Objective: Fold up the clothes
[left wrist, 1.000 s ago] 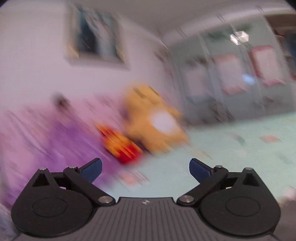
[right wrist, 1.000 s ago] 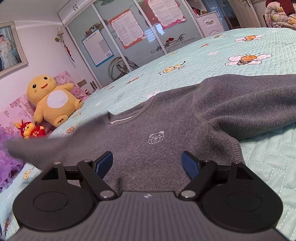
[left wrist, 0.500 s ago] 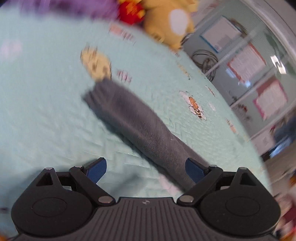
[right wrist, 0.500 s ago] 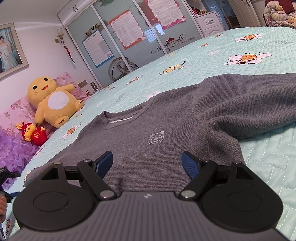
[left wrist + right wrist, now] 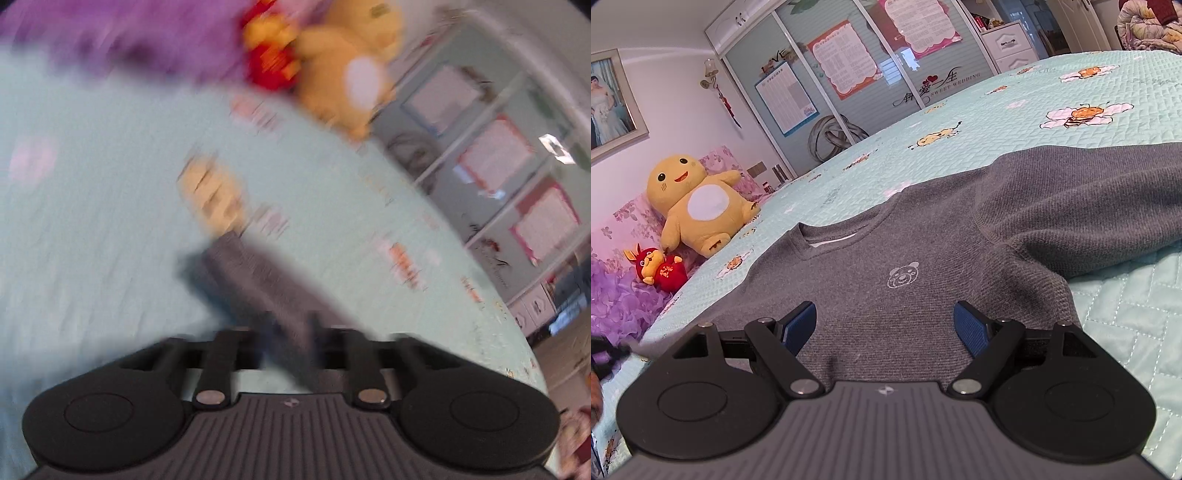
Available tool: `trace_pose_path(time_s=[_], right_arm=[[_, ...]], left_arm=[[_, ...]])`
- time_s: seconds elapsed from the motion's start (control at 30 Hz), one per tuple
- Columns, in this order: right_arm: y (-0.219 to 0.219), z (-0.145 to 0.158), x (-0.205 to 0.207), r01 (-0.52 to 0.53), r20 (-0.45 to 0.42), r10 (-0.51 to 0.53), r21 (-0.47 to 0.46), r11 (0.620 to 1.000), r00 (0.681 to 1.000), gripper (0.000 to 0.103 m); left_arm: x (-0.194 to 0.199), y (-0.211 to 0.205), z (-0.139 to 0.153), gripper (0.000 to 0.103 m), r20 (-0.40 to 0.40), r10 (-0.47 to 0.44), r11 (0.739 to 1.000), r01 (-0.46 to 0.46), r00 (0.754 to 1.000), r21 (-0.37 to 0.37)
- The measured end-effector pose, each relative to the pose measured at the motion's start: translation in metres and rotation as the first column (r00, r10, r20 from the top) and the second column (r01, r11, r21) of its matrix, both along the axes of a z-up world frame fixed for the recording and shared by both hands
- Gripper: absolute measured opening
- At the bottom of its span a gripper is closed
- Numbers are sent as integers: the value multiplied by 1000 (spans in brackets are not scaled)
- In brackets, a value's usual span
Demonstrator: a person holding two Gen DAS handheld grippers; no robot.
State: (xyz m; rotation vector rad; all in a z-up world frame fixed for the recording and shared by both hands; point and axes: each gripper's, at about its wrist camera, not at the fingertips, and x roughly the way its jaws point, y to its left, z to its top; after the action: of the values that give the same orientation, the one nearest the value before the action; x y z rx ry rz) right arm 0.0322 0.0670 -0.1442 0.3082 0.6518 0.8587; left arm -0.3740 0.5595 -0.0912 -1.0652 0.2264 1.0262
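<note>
A grey sweater (image 5: 905, 240) with a small bear print lies face up on the mint bed cover (image 5: 1071, 92), its right sleeve folded across. My right gripper (image 5: 884, 325) hovers open just over the sweater's lower body, nothing between its blue pads. In the blurred left wrist view, the sweater's other sleeve (image 5: 251, 273) stretches out over the cover. My left gripper (image 5: 290, 332) is down on that sleeve near its cuff. Its jaws are closing, the fingers drawn close together with the grey cloth pinched between them.
A yellow plush toy (image 5: 698, 206) and a small red one (image 5: 661, 269) sit at the head of the bed beside purple ruffled fabric (image 5: 613, 306). Glass wardrobe doors (image 5: 849, 74) with posters stand beyond the bed's far side.
The left gripper swung down from facing the wall to the sleeve on the bed, rolled, and narrowed its jaws around it. The sleeve dropped flat. The right gripper stayed still.
</note>
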Motion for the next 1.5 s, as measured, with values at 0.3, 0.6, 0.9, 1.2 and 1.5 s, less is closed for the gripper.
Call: trace_pose_path(time_s=[0.3,0.6,0.9,1.2,1.5], right_arm=[[0,1,-1,0,-1,0,1,1000,1000,81],[-1,0,0,-1,-8,2,14,1000,1000,81],[0,0,0,-1,-9,1,15,1000,1000,81],[-1,0,0,-1,-10,1,19,1000,1000,81],[-1,0,0,-1,-14,2,24,1000,1000,81]], left_arm=[[23,28,3,5,24,-8,1000,7,1000,21],[-3,50,23,28,-70,1,998,4,998,66],[-55,-8,15,62,-12,246,969,-246,969,12],[50,-126,31,64,-25,-346,931,347,938,111],[119,-161,6,64,-49,-583,811,584,811,23]])
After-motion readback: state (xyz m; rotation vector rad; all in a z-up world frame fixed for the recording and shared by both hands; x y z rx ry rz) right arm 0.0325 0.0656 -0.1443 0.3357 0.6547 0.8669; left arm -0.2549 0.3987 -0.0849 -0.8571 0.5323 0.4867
